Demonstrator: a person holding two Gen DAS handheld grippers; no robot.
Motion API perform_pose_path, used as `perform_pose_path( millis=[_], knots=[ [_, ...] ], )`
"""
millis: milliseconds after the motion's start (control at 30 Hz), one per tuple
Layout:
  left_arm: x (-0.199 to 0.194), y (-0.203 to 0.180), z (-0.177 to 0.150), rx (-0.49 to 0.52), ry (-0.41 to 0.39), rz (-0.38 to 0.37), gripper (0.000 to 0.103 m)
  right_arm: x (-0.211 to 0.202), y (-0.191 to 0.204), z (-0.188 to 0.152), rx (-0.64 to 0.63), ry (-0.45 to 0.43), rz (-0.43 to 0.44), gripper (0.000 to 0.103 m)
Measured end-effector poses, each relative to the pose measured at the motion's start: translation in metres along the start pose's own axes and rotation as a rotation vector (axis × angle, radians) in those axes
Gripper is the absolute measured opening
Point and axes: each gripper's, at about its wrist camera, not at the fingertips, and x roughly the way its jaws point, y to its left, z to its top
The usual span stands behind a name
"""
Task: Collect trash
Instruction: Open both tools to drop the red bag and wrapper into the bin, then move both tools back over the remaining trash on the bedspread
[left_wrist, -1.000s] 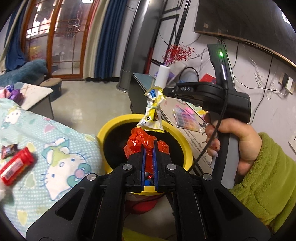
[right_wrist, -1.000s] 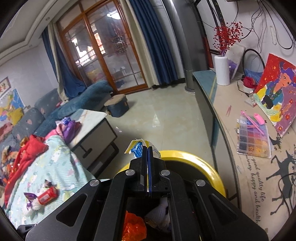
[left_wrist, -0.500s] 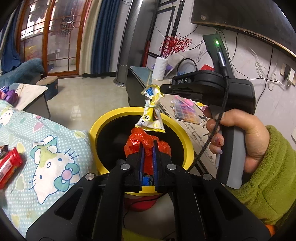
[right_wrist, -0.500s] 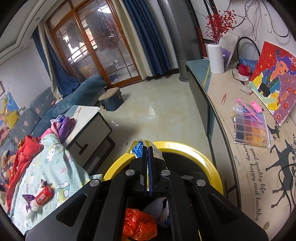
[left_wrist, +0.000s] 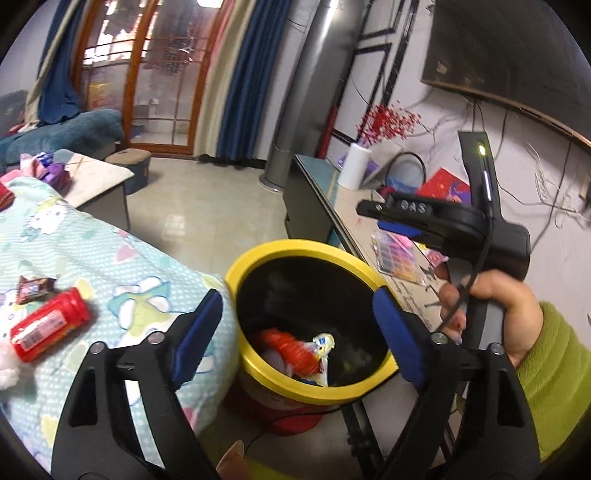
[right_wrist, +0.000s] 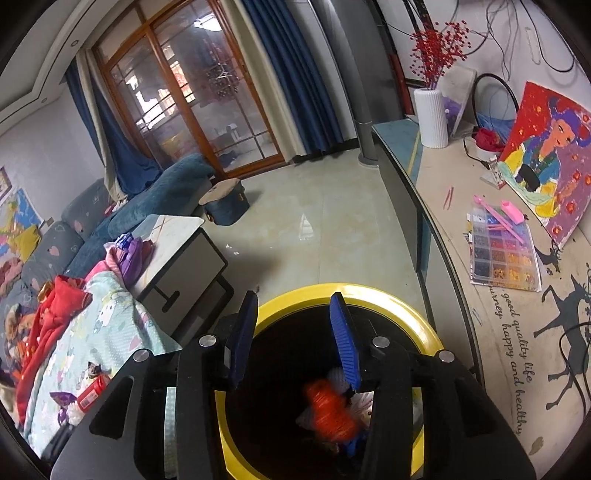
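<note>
Both tools opening empty over yellow-rimmed bin (left_wrist: 291, 384), wrappers (left_wrist: 295, 345) inside

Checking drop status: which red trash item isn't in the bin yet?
The red canister, lying on the blanket. The red wrapper is already inside the yellow-rimmed bin.

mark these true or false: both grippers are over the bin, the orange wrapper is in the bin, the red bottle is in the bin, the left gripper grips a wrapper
1. Both grippers are over the bin: true; the left gripper and right gripper sit above its yellow rim.
2. The orange wrapper is in the bin: true.
3. The red bottle is in the bin: false; it lies on the blanket.
4. The left gripper grips a wrapper: false; its jaws are opening with nothing between them.
</note>
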Motion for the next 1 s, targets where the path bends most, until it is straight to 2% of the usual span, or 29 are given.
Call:
perform_pose_path(
  millis=[167, 467, 800, 1000],
  knots=[
    [-0.013, 0.01, 0.004, -0.029, -0.036, 0.035, 0.087, -0.003, 0.012, 0.0, -0.035, -0.003, 0.011, 0.041],
    [-0.04, 0.027, 0.008, -0.05, -0.098, 0.131, 0.088, -0.013, 0.043, -0.003, -0.1, -0.013, 0.063, 0.047],
    [-0.074, 0.052, 0.01, -0.102, -0.174, 0.214, 0.088, -0.024, 0.09, -0.017, -0.197, -0.008, 0.142, 0.058],
    [-0.092, 0.072, 0.012, -0.142, -0.213, 0.263, 0.091, -0.033, 0.115, -0.026, -0.242, -0.018, 0.186, 0.068]
  ],
)
